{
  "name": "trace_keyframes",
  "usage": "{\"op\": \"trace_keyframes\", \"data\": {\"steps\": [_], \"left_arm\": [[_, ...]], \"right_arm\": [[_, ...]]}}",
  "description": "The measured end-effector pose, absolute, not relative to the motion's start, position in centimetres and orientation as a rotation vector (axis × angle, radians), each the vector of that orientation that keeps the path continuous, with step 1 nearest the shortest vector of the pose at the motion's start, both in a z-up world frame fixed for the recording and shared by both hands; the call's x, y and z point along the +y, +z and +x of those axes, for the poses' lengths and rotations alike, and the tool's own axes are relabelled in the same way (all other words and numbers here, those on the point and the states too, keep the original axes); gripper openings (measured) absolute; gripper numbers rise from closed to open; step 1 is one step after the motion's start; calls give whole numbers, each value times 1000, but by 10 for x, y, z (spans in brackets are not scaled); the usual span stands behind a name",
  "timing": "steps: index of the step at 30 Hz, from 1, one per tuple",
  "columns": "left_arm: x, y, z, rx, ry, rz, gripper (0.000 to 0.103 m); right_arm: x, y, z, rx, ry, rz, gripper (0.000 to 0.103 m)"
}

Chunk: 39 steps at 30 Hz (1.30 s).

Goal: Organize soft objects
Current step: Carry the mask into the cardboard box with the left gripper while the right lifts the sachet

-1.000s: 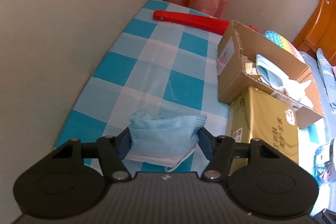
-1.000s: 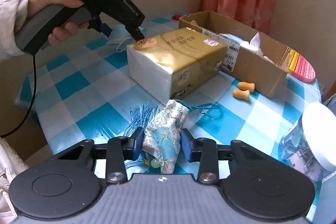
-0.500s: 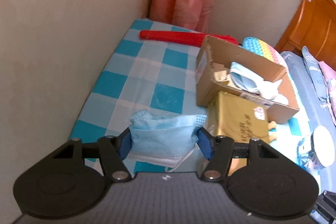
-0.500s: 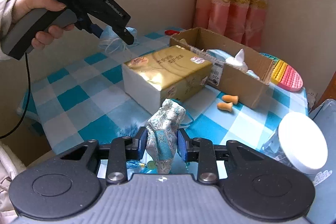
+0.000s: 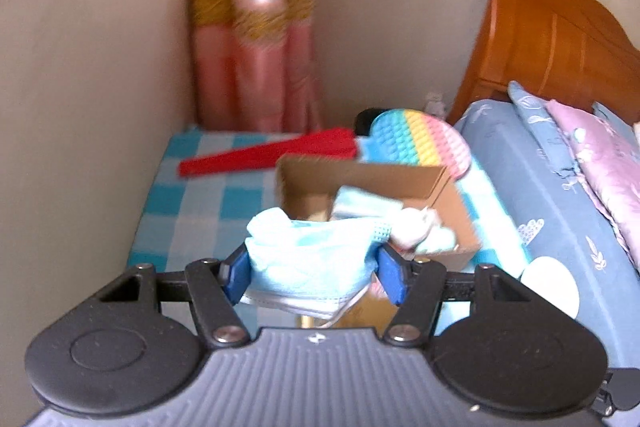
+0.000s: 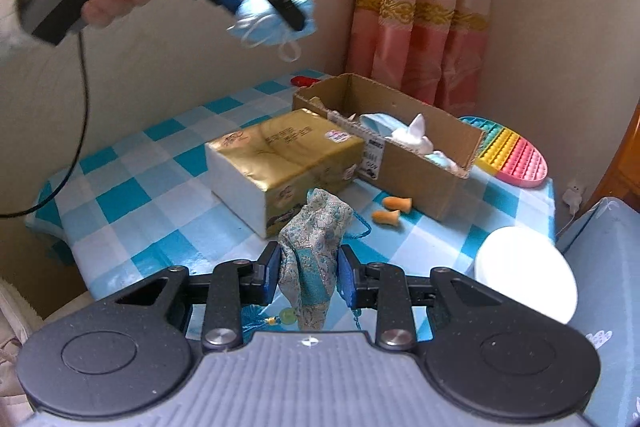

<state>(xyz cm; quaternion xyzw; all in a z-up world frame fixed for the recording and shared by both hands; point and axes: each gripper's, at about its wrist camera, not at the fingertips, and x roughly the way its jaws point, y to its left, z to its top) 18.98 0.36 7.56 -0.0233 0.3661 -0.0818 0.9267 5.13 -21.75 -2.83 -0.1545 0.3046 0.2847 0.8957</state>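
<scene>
My left gripper [image 5: 312,267] is shut on a crumpled light-blue face mask [image 5: 308,259] and holds it high over the table, just short of the open cardboard box [image 5: 452,211]. From the right wrist view the same gripper [image 6: 268,7] and mask [image 6: 272,15] hang in the air above the table's far left. The box [image 6: 404,167] holds other masks and white tissue. My right gripper [image 6: 306,277] is shut on a blue-patterned fabric pouch [image 6: 312,247] with a tassel, lifted above the table's near edge.
A gold tissue pack [image 6: 280,155] lies before the box. Two orange earplugs [image 6: 392,209] lie beside it. A white-lidded jar [image 6: 524,275] stands at the right. A rainbow pop-it toy [image 6: 508,151] and a red flat object [image 5: 268,151] lie behind the box. A bed [image 5: 560,195] borders the table.
My left gripper has risen and swung toward the cardboard box with the mask. My right gripper has lifted the pouch off the table a little and drawn back.
</scene>
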Motion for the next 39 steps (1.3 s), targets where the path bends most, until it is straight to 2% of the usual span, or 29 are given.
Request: {"op": "trace_keyframes", "data": {"steps": [6,8,9,11,15,19,21,29,39], "left_arm": [[-21,80,233,731,-192,-17,64],[-27,75,250,726,-201,-13,69],[-28,73,256,722,-209,-17,77],[-33,64,268,720,-195,-9,84],[-34,49,270,730,-168,2,84],[-23,43,247,727,-178,-19,85],[-18,41,230,714,-179,-19,95],[5,27,148,662,-129,-42,98],[9,-4,105,699,-96,-39,98]], "right_arm": [[-223,-19,57,621,552,-342,35],[-224,-16,60,618,543,-349,35],[-224,-14,62,615,538,-353,35],[-223,-11,65,611,530,-360,35],[-222,-8,71,604,518,-372,35],[-220,-5,78,603,505,-395,35],[-220,-2,81,601,504,-401,35],[-218,25,97,557,497,-459,35],[-205,70,150,461,518,-623,35]]}}
